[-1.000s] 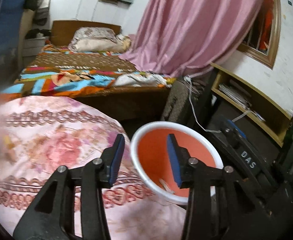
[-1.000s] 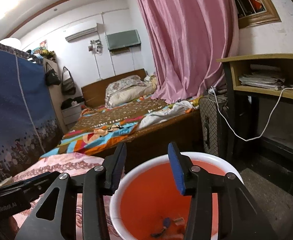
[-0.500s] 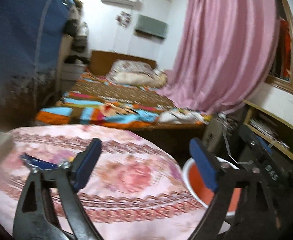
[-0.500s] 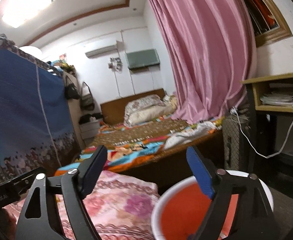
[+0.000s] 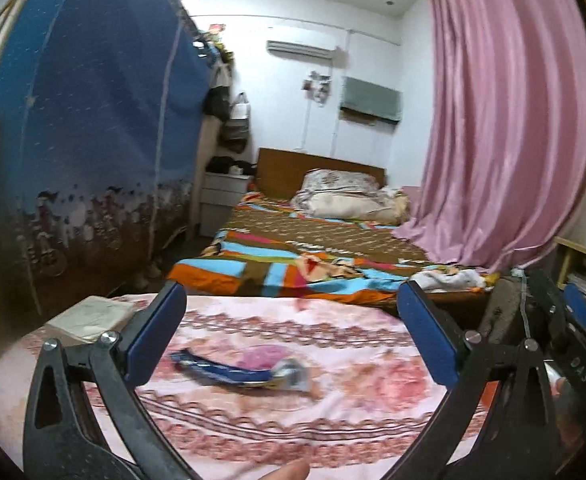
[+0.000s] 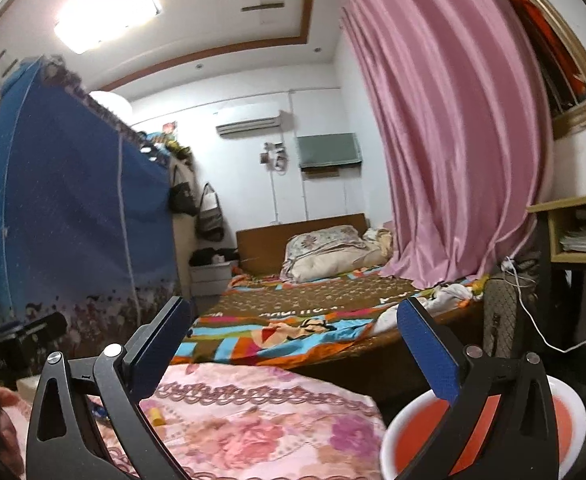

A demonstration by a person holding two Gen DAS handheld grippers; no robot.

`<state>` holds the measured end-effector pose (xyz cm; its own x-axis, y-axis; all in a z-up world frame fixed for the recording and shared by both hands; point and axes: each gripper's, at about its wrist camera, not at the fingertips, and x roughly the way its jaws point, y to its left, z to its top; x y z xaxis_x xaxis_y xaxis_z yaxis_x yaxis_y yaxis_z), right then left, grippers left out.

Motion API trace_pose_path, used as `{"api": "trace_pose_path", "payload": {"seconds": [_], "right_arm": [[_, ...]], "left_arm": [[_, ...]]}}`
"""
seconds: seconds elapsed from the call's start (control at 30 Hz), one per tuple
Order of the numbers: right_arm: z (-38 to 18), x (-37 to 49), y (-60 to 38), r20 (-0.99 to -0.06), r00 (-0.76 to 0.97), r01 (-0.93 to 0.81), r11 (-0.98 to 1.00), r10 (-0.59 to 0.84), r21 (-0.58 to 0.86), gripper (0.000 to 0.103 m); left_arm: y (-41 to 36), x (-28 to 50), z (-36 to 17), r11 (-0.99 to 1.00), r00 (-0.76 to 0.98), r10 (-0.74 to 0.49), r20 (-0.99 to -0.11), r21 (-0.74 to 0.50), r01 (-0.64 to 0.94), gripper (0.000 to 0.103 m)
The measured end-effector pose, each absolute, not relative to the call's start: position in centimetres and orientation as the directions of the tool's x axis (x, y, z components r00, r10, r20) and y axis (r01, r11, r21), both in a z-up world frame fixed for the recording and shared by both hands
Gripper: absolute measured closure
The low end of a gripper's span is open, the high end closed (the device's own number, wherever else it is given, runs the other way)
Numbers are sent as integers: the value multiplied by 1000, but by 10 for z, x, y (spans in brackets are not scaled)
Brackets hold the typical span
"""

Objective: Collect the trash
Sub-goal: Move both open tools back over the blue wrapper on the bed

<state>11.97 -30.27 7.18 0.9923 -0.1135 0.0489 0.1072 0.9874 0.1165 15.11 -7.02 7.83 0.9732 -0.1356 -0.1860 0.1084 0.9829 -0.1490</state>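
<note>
- Wrapper (image 5: 239, 372), blue and silver, lies flat on the pink flowered cloth (image 5: 293, 420) that covers the desk; it is blurred, so I cannot read what it once held.
- Its long axis runs across the left wrist view, from the left end a little up to the crumpled silver end at the right, so it lies crosswise to the line the left gripper (image 5: 293, 334) points along.
- It sits ahead of and below the left jaws, nearer the left blue pad than the right one, and apart from both.
- The left jaws are opening, now very wide, with nothing between the pads.
- A small yellow scrap (image 6: 157, 416) and a bit of blue beside it show on the same cloth in the right wrist view, low and to the left, behind the left finger of the right gripper (image 6: 293, 340).
- The right jaws are also opening, wide and holding nothing; they point out over the bed (image 6: 313, 320).
- The orange bin with the white rim (image 6: 397, 432) stands at the desk's right edge, under the right gripper.
- I judge the left hand the nearer one for the wrapper: it must dip and close across the narrow width.
</note>
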Motion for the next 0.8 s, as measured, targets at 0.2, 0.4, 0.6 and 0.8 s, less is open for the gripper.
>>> {"api": "trace_pose_path", "payload": {"seconds": [0.2, 0.4, 0.6, 0.8], "right_arm": [[62, 137, -274, -5, 997, 80, 996, -80, 33, 0], [54, 157, -258, -92, 994, 61, 998, -63, -27, 0], [42, 182, -250, -224, 973, 41, 996, -57, -76, 0], [31, 215, -249, -369, 929, -28, 999, 15, -30, 0]], "left_arm": [[-32, 175, 61, 984, 956, -37, -289, -178, -15, 11], [-3, 211, 32, 951, 885, -76, -460, -301, -75, 18], [-6, 240, 4, 925, 781, -188, -596, -375, -64, 44], [-11, 265, -12, 903, 698, -263, -666, -424, -64, 66]]}}
